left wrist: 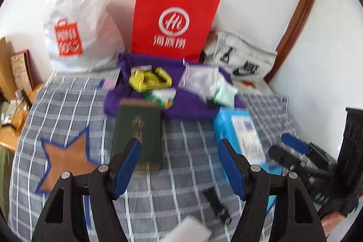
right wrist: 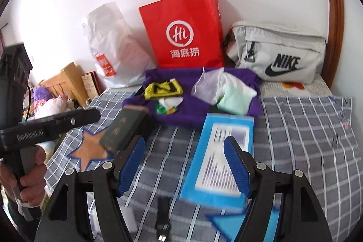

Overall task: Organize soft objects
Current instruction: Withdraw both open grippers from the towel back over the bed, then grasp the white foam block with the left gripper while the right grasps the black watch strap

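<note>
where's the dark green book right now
In both wrist views the dark green book lies on the checked bedspread, just in front of the purple cloth, between the orange star patch and the blue packet.

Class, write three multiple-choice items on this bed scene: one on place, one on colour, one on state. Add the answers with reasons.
1. Where does the red paper bag stand?
A. against the wall, behind the purple cloth
B. flat on the checked blanket
C. inside the grey Nike bag

2. What colour is the book beside the star patch?
A. yellow
B. dark green
C. white

3. How do the right gripper jaws stand?
A. shut on the book
B. shut on cloth
C. open, holding nothing

Answers: A, it stands upright at the wall; B, its cover is dark green; C, the blue pads are apart with nothing clamped.
</note>
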The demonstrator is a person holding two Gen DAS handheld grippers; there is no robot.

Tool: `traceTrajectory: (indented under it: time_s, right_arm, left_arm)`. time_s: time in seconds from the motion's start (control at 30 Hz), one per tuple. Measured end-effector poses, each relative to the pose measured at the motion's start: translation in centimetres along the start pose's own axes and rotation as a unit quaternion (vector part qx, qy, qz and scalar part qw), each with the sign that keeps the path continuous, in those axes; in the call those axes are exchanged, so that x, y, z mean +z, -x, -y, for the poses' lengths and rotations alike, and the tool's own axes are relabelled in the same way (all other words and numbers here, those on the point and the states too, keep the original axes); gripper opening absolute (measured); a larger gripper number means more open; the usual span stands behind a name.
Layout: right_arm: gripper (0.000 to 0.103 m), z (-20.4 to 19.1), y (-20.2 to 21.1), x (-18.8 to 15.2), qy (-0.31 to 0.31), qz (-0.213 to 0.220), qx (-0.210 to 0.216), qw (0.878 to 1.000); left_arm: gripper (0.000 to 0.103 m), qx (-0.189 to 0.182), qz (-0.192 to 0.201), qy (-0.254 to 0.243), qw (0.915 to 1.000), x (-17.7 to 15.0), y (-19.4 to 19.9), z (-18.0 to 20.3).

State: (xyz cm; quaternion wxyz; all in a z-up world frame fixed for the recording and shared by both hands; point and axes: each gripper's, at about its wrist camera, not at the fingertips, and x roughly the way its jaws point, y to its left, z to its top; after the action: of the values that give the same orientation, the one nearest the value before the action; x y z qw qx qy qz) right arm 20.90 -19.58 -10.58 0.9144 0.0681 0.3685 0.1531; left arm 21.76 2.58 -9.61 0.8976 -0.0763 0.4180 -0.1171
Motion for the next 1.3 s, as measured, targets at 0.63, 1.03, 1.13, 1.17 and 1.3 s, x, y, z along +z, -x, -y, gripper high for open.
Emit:
traceTrajectory:
  time_s: [0.63,1.03,1.13,1.17,1.3]
  right_arm:
    - [0.072,0.1,2.6,-11.1,-0.027,-0.038,-0.007,0.999]
    - [0.072,0.9,0.1,-12.6,-0.018,-0.065,-0.020,0.998]
    - [0.072,0.3,-0.9,-12.7,-0.008,-0.068,-0.021,0.997]
    - [0.072,-0.1,-1.4,-12.7,-0.002,-0.070,-0.021,0.997]
    - [0.067,-1.8,-3.2,-12.9,0.028,-0.077,-0.023,0.996]
  left_arm:
    - [0.075,-0.024,-0.090,-0.109,0.9897,-13.7,-1.2,1.3]
    - [0.066,-0.032,-0.075,-0.094,0.9922,-14.0,-3.6,0.5]
    - [0.066,-0.002,-0.064,-0.075,0.9951,-13.4,-3.1,-0.7]
    - [0.066,0.005,-0.061,-0.068,0.9958,-13.2,-2.9,-1.1]
    - [0.066,0.022,-0.048,-0.038,0.9979,-12.2,-2.4,-3.2]
